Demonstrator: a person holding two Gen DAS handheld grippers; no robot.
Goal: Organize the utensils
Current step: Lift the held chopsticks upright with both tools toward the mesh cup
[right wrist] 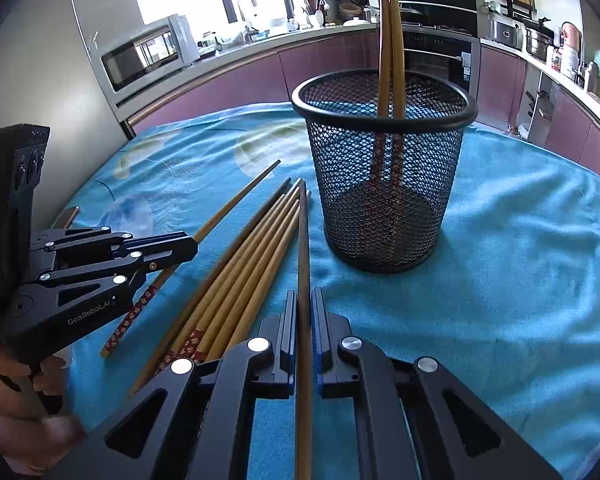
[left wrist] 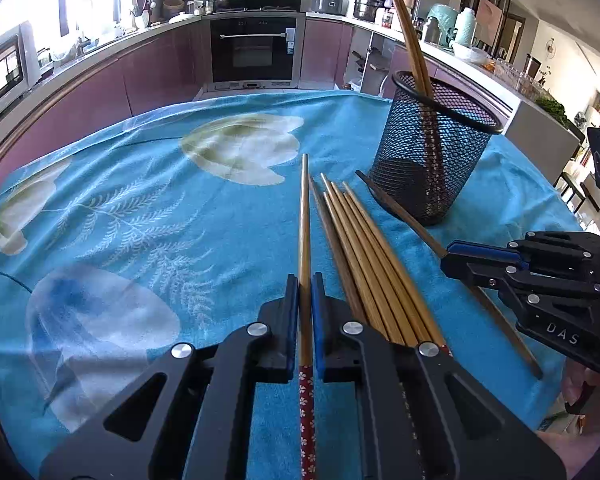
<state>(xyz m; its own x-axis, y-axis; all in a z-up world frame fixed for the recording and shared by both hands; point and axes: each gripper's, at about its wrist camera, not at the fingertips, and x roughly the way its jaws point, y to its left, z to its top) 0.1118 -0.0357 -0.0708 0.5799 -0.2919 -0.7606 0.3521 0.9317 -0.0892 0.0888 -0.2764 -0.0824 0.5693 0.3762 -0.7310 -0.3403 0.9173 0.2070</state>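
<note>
A black mesh holder (left wrist: 440, 152) (right wrist: 384, 168) stands upright on the blue cloth with two chopsticks (left wrist: 410, 36) (right wrist: 390, 40) standing in it. Several loose chopsticks (left wrist: 364, 256) (right wrist: 240, 264) lie in a bundle on the cloth beside the holder. My left gripper (left wrist: 305, 292) is shut on one chopstick (left wrist: 305, 220) with a red flowered end, left of the bundle. My right gripper (right wrist: 304, 308) is shut on a darker chopstick (right wrist: 303, 240) that lies right of the bundle, pointing toward the holder. Each gripper shows in the other view, the right one (left wrist: 452, 258) and the left one (right wrist: 192, 246).
The blue flowered cloth (left wrist: 140, 208) (right wrist: 520, 240) covers the table. Kitchen counters, an oven (left wrist: 256, 48) and a microwave (right wrist: 144, 56) stand behind the table. A person's hand (right wrist: 28, 408) holds the left gripper's handle.
</note>
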